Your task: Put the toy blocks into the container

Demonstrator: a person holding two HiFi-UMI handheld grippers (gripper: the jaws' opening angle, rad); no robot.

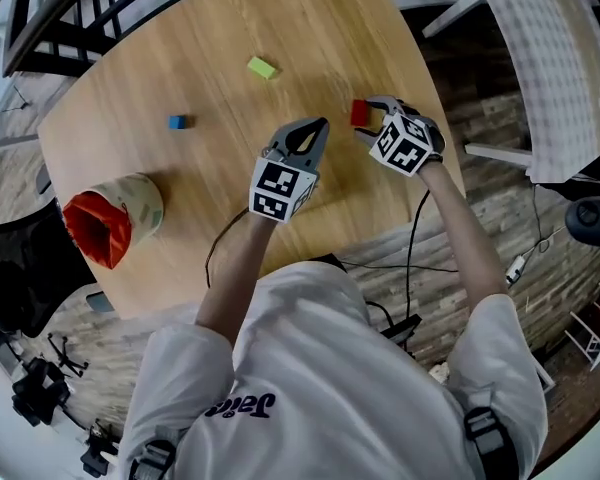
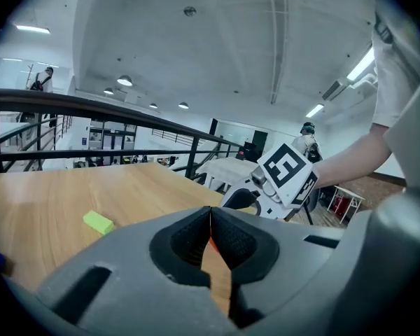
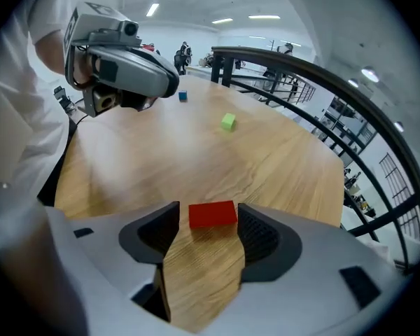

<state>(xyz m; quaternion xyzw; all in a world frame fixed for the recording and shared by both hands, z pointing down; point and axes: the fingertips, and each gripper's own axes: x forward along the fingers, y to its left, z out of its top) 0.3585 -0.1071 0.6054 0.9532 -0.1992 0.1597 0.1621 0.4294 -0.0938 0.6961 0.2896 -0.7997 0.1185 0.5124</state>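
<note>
A red block (image 1: pixel 360 113) (image 3: pixel 212 214) lies flat on the round wooden table (image 1: pixel 230 28). My right gripper (image 1: pixel 369 119) (image 3: pixel 208 217) points steeply down over it, open, with the block between the fingertips and small gaps on both sides. My left gripper (image 1: pixel 320 126) (image 2: pixel 210 217) hovers just left of it, shut and empty. A green block (image 1: pixel 262 67) (image 3: pixel 228 122) (image 2: pixel 98 222) lies farther out and a blue block (image 1: pixel 178 122) (image 3: pixel 183 96) to the left. The container (image 1: pixel 110 218), a tan pot with a red lining, lies on its side at the table's left edge.
A black metal railing (image 1: pixel 60 13) (image 3: pixel 315 75) runs behind the table. White furniture (image 1: pixel 550 78) stands to the right. Cables (image 1: pixel 410 268) hang below the near table edge. The person's body fills the lower head view.
</note>
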